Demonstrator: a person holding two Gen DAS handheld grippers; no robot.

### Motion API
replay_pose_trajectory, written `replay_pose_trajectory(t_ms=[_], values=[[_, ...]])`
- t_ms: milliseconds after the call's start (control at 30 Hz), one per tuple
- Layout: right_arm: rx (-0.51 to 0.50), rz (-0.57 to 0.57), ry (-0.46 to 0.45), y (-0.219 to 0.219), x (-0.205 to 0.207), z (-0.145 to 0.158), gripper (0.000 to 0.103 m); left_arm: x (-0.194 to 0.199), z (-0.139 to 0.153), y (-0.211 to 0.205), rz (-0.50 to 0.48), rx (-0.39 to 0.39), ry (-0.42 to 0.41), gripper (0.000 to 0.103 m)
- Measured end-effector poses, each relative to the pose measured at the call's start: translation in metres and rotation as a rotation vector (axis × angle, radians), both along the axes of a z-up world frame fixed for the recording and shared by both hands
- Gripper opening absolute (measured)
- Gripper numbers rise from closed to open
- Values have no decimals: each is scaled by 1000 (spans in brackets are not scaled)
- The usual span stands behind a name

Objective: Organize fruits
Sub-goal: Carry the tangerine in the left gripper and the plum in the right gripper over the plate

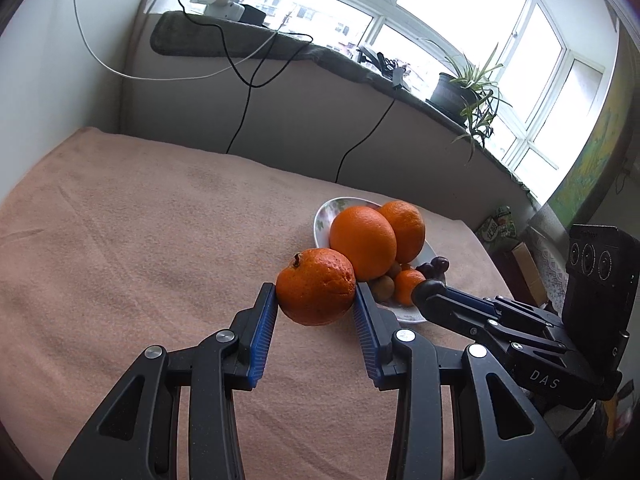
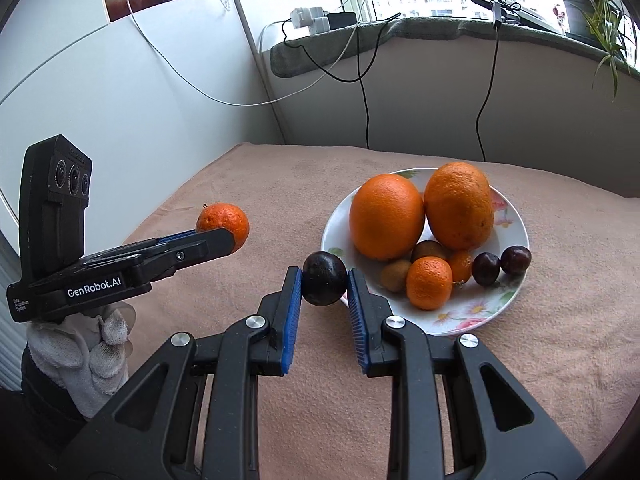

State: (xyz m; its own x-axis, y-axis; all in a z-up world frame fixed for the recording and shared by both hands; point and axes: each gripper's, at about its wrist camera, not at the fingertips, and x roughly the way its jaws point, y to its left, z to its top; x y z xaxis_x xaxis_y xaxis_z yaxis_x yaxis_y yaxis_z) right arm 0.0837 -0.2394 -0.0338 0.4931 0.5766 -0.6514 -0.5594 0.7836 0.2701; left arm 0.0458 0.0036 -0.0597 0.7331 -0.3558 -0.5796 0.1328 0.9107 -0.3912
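Observation:
My left gripper [image 1: 316, 296] is shut on a rough-skinned mandarin [image 1: 316, 286] and holds it above the cloth, left of the plate; the mandarin also shows in the right wrist view [image 2: 224, 222]. My right gripper [image 2: 324, 280] is shut on a dark plum [image 2: 324, 278] at the plate's near left rim. The white flowered plate [image 2: 472, 312] holds two large oranges [image 2: 386, 216] [image 2: 458, 206], small mandarins [image 2: 430, 282], kiwis [image 2: 396, 276] and two dark plums [image 2: 486, 268]. In the left wrist view the plate [image 1: 322, 220] lies beyond the mandarin.
A peach cloth [image 2: 520, 380] covers the table. A white wall panel [image 2: 140, 120] stands to the left. Behind is a window ledge with cables [image 2: 364, 92], chargers [image 2: 312, 20] and a potted plant [image 1: 472, 92]. A gloved hand [image 2: 92, 356] holds the left gripper.

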Motion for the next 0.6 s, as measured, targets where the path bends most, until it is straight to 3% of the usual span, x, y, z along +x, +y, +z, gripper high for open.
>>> replay_pose_trajectory(t_ms=[600], values=[[1, -114, 4, -53, 21, -5, 24, 13, -1, -58, -112, 21, 18, 37]])
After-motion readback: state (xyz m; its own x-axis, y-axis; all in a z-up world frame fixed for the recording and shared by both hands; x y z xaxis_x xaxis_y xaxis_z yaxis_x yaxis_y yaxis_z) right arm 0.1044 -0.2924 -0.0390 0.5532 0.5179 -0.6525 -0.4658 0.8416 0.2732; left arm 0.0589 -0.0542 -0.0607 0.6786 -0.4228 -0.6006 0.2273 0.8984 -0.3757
